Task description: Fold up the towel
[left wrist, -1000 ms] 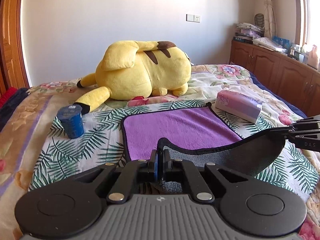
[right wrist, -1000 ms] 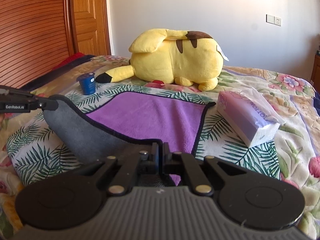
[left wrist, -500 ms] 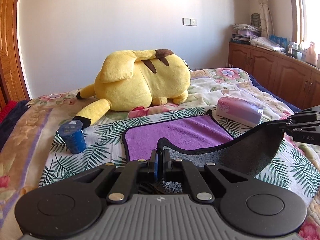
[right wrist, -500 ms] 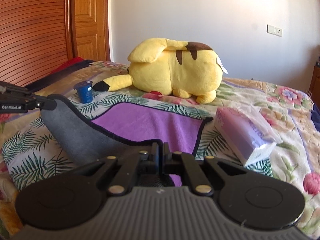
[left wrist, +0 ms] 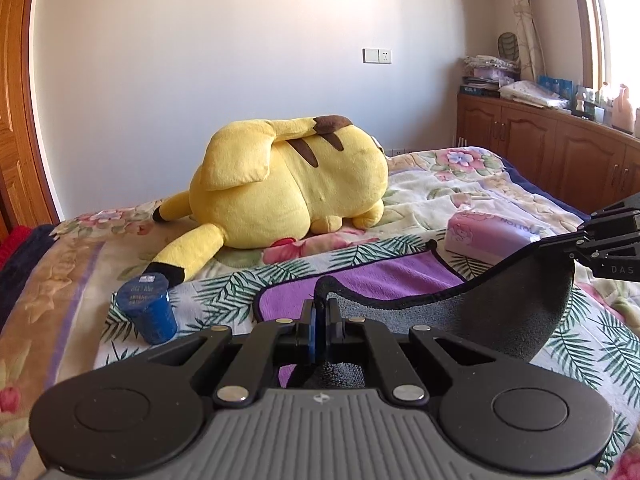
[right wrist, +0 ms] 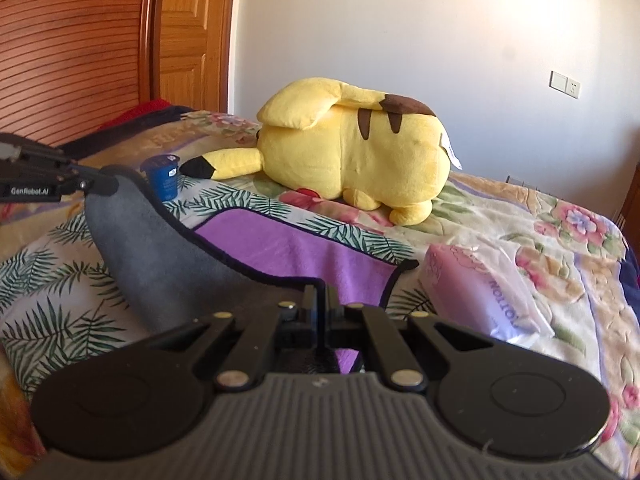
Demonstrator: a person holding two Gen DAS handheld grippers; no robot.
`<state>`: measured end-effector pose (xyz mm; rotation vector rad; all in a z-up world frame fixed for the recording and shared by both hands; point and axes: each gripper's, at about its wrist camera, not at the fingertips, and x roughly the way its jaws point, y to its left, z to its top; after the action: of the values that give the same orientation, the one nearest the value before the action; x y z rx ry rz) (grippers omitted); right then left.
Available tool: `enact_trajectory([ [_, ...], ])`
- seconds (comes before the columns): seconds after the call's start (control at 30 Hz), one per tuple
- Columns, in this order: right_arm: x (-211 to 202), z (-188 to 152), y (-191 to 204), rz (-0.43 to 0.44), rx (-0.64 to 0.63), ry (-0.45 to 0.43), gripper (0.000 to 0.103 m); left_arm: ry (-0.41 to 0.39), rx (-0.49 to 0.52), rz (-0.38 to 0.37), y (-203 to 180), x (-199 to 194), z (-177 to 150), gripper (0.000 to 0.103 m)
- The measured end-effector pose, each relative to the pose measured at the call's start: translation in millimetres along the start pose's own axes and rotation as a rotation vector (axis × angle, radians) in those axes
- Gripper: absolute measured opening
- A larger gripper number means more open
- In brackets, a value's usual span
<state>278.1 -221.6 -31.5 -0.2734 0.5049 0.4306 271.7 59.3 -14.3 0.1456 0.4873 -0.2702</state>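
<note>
A towel, purple on top and grey underneath, lies on the bed (left wrist: 384,280) (right wrist: 304,248). Its near edge is lifted off the bed and curls over, showing the grey side (left wrist: 500,320) (right wrist: 152,256). My left gripper (left wrist: 319,312) is shut on the near left corner of the towel. My right gripper (right wrist: 319,300) is shut on the near right corner. Each gripper also shows in the other's view, the right one (left wrist: 576,250) and the left one (right wrist: 108,184), holding its corner up.
A big yellow plush toy (left wrist: 288,192) lies just behind the towel. A blue cup (left wrist: 146,308) stands to the towel's left. A pink tissue pack (left wrist: 492,236) lies to its right. Wooden cabinets (left wrist: 560,152) line the right wall, a wooden door (right wrist: 80,48) the left.
Both grippers have lifted the towel's near edge higher and carried it forward toward the plush toy; less of the purple side shows now.
</note>
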Motion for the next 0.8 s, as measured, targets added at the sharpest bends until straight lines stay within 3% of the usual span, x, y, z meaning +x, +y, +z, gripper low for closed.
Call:
enact_trajectory([
  [0.33,20,17,-8,-0.012,-0.068,-0.016,0.003,-0.009,-0.002,0.026,8,25,12,0.0],
  [0.8,55,26,-27,-0.028,-0.069,-0.057,0.003,-0.056,0.01,0.085,17,61,18,0.0],
])
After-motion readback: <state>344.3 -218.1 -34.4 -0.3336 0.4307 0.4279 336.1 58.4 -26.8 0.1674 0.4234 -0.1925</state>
